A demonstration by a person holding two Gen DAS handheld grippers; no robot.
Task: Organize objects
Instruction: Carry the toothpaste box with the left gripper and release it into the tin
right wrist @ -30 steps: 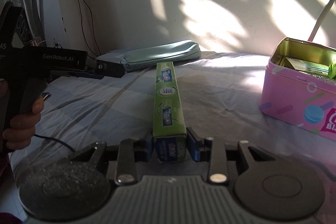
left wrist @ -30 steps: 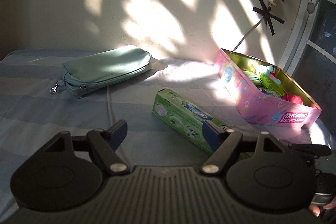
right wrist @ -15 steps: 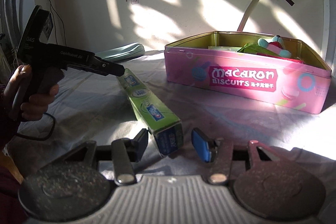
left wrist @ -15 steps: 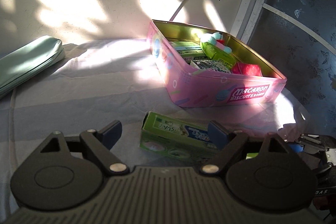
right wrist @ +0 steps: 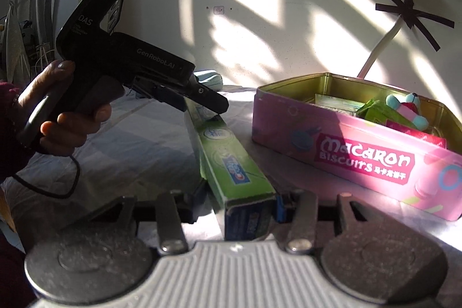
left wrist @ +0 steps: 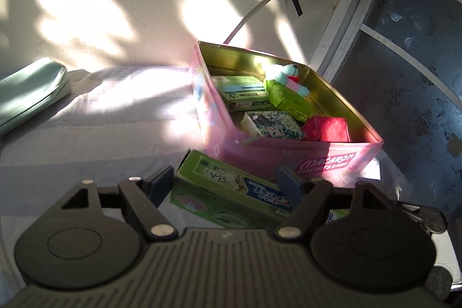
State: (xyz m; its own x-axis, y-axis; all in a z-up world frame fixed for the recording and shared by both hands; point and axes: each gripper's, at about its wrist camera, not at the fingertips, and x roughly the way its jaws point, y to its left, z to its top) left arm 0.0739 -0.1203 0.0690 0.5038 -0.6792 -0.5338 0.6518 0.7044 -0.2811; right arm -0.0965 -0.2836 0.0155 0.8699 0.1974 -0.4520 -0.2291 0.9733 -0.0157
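Note:
A long green toothpaste box (right wrist: 228, 160) lies on the bed sheet beside the pink Macaron biscuit tin (right wrist: 361, 160). My right gripper (right wrist: 239, 207) is shut on the box's near end. My left gripper (left wrist: 225, 184) is open, its fingers straddling the box's far end (left wrist: 225, 192) just in front of the tin (left wrist: 288, 160). In the right wrist view the left gripper (right wrist: 213, 103) hovers over the box's far end. The open tin holds several small green boxes, a red packet (left wrist: 329, 129) and a small plush toy (left wrist: 286, 77).
A mint green zip pouch (left wrist: 29, 94) lies at the far left by the wall. A white cable (left wrist: 248, 16) runs down the wall behind the tin, taped with black strips. A dark patterned panel (left wrist: 410, 77) stands right of the tin.
My right gripper opened around the box half a second ago and has closed on it again, nearer the tin. My left gripper has swung right from the pouch side to over the box's far end.

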